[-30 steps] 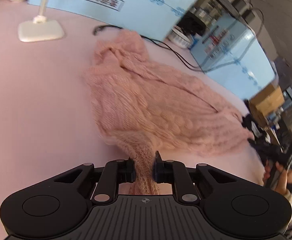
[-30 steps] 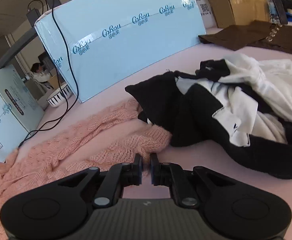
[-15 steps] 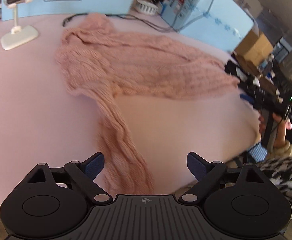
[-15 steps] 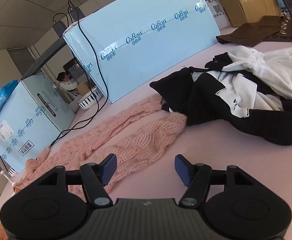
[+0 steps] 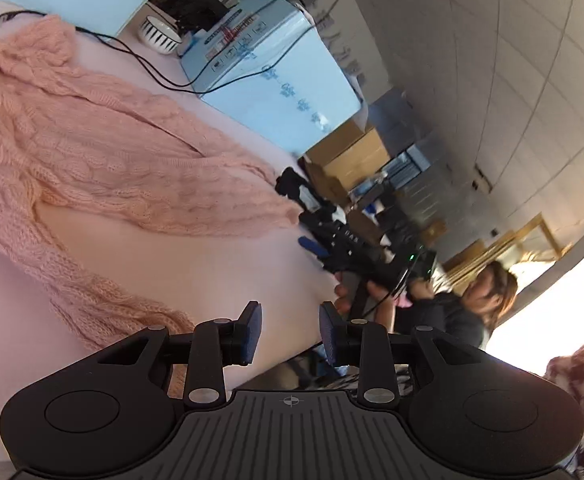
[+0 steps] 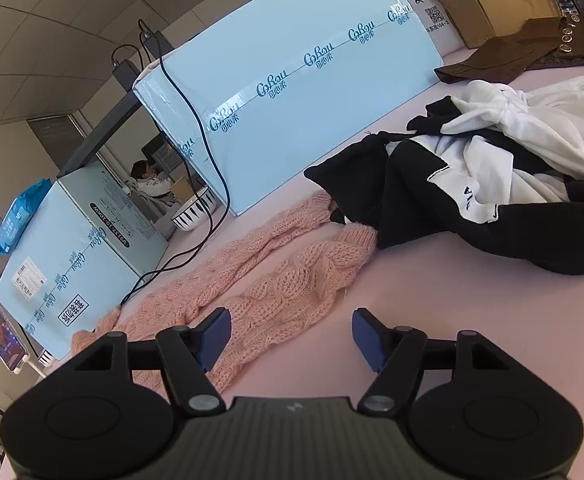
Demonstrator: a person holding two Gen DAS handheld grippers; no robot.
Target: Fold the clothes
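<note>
The left hand-held gripper (image 5: 290, 330) hangs over the table (image 5: 220, 264) edge, jaws partly apart and holding nothing, a sleeve of the pink sweater (image 5: 92, 152) just to its left. The right hand-held gripper (image 6: 290, 334) gapes wide above the sweater's other sleeve, which lies flat beneath its left finger. Beyond sits a heap of black and white clothes (image 6: 472, 184) and blue boxes (image 6: 292, 92).

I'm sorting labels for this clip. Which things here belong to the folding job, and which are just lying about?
Part of the job:
pink knit sweater, spread on the table
left tongs, open, empty
right tongs, open, empty
black and white clothes pile, likely next

Just lying about:
blue cartons
striped bowl
black cable
phone on stand
brown garment
</note>
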